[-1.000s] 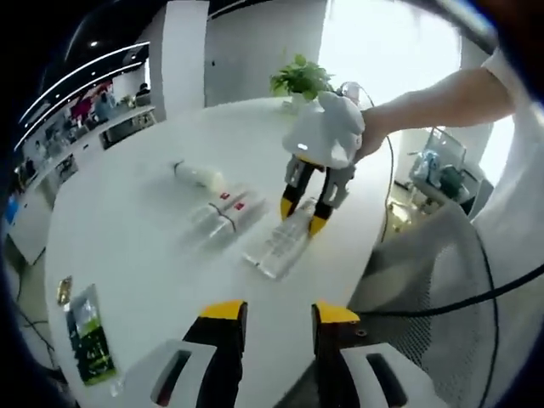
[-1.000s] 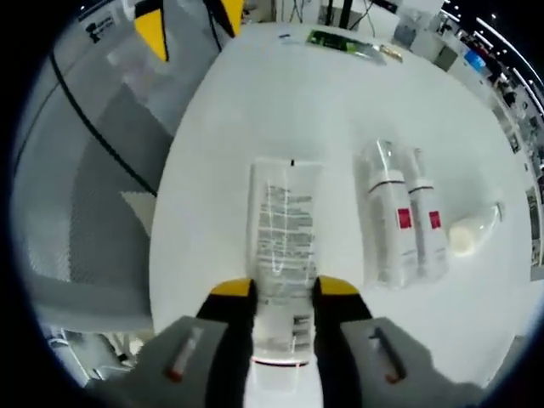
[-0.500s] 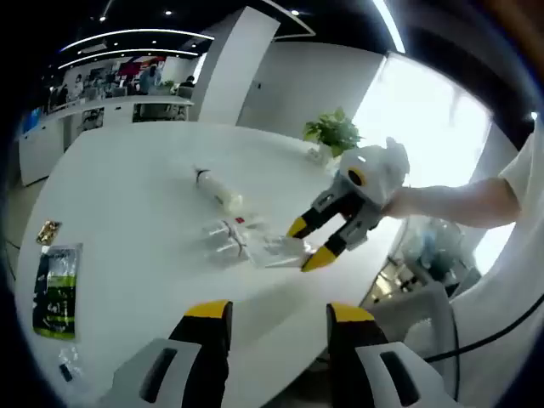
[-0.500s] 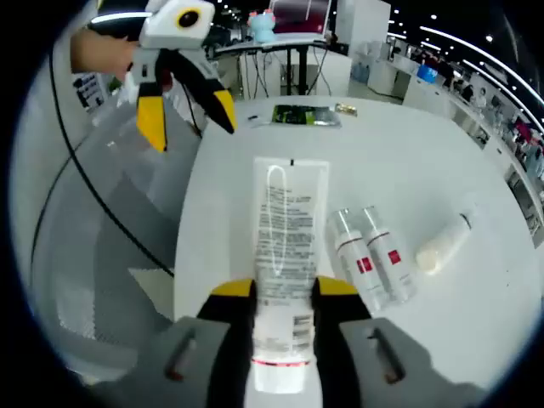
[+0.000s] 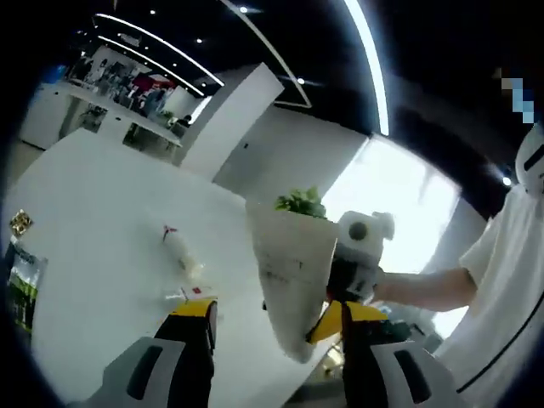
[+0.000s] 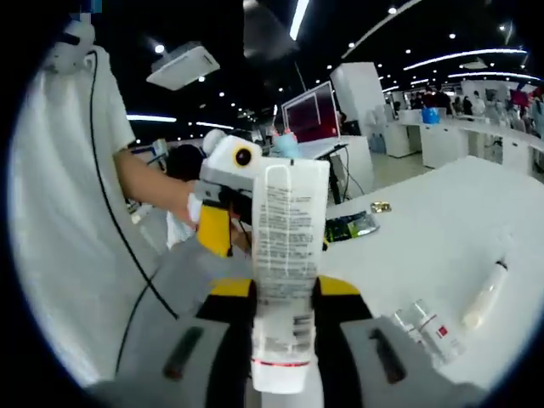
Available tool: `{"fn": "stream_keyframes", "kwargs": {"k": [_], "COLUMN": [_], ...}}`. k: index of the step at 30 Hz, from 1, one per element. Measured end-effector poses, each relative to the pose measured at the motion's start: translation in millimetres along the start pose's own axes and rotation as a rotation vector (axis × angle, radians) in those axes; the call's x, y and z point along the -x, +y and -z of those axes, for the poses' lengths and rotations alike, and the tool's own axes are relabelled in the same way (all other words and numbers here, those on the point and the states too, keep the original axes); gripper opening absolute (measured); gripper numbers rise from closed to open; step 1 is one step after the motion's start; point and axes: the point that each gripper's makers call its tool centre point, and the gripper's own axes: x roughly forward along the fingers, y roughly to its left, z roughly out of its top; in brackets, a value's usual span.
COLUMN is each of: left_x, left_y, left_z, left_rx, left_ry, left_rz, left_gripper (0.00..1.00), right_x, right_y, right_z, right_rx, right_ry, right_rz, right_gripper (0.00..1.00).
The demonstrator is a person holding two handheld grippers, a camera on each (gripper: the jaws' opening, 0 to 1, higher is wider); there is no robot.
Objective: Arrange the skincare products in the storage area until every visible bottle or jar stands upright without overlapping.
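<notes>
While the tube (image 6: 285, 263) is clamped near its capped end by the right gripper (image 6: 285, 293), its long axis runs to 12 o'clock, lifted clear of the tabletop (image 6: 442, 221). Two small bottles (image 6: 429, 327) and a pale bottle (image 6: 486, 293) lie flat at 4 o'clock. The left gripper (image 5: 272, 319) is held open, empty. A second ago the tube lay flat.

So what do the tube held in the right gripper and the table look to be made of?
The tube looks like soft translucent plastic: light passes through its printed body, which ends in a flat crimped edge. The table seems a smooth white laminate or painted top, with a slight sheen; which one is unclear.
</notes>
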Motion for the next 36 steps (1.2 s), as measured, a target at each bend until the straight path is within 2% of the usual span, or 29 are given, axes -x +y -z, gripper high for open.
{"fn": "stream_keyframes", "kwargs": {"k": [1, 5, 8, 9, 11, 12, 13, 16, 17, 20, 21, 22, 23, 25, 28, 30, 32, 33, 36], "left_x": [-1.2, -2.5, -2.6, -2.7, -2.4, -1.9, -3.5, -5.4, -7.9, -14.0, -16.5, -18.1, -18.7, -18.1, -18.4, -18.6, -17.5, -16.5, -17.0], "left_y": [-2.3, -15.6, -21.3, -26.8, -33.5, -40.7, -37.3, -32.0, -25.0, -14.0, -9.7, -6.6, -4.6, -2.1, 1.1, 9.3, 22.7, 32.6, 51.3], "left_z": [-1.1, -9.4, -8.8, -9.1, -8.1, -6.8, -5.1, -1.5, 7.8, 20.4, 25.4, 26.5, 26.7, 24.8, 25.0, 28.7, 34.2, 37.5, 47.3], "left_rx": [0.005, 0.016, 0.013, 0.009, 0.006, -0.006, 0.005, -0.003, -0.046, -0.097, -0.118, -0.123, -0.096, -0.090, -0.100, -0.128, -0.156, -0.164, -0.192], "left_ry": [-0.005, -0.052, -0.051, -0.055, -0.055, -0.054, -0.048, -0.031, 0.019, 0.084, 0.111, 0.114, 0.113, 0.099, 0.095, 0.113, 0.138, 0.150, 0.177], "left_rz": [0.014, 0.081, 0.118, 0.148, 0.185, 0.225, 0.193, 0.178, 0.137, 0.052, 0.023, -0.002, -0.012, -0.023, -0.049, -0.099, -0.163, -0.215, -0.297], "left_gripper": [0.61, 0.57, 0.53, 0.51, 0.42, 0.36, 0.36, 0.35, 0.35, 0.33, 0.33, 0.33, 0.32, 0.32, 0.31, 0.31, 0.31, 0.31, 0.31], "right_x": [-0.3, -0.7, -1.7, -2.7, -4.9, -5.9, -6.4, -10.5, -12.1, -18.2, -20.8, -21.7, -24.6, -24.8, -25.6, -26.4, -22.8, -20.7, -10.8], "right_y": [4.0, 13.2, 23.3, 25.3, 27.1, 25.3, 25.4, 21.7, 19.6, 11.7, 9.7, 9.4, 7.2, 4.0, 3.2, 3.6, 2.4, 1.2, -9.7], "right_z": [-3.8, -6.7, -10.3, -10.6, -10.1, -7.4, -7.3, 3.1, 8.1, 24.1, 30.0, 35.5, 33.6, 33.5, 33.4, 38.2, 44.7, 46.3, 48.9], "right_rx": [-0.017, -0.020, -0.024, -0.023, -0.023, -0.030, -0.026, -0.030, -0.032, -0.040, -0.077, -0.098, -0.072, -0.090, -0.072, -0.067, -0.121, -0.153, -0.205], "right_ry": [-0.026, -0.038, -0.057, -0.057, -0.057, -0.053, -0.058, -0.017, 0.005, 0.085, 0.110, 0.135, 0.118, 0.107, 0.107, 0.129, 0.132, 0.122, 0.073], "right_rz": [-0.026, -0.066, -0.111, -0.118, -0.122, -0.122, -0.129, -0.105, -0.094, -0.042, -0.025, -0.017, -0.007, 0.019, 0.043, 0.053, 0.073, 0.087, 0.173], "right_gripper": [0.26, 0.26, 0.26, 0.26, 0.27, 0.27, 0.27, 0.28, 0.29, 0.30, 0.30, 0.31, 0.31, 0.32, 0.34, 0.39, 0.45, 0.47, 0.49]}}
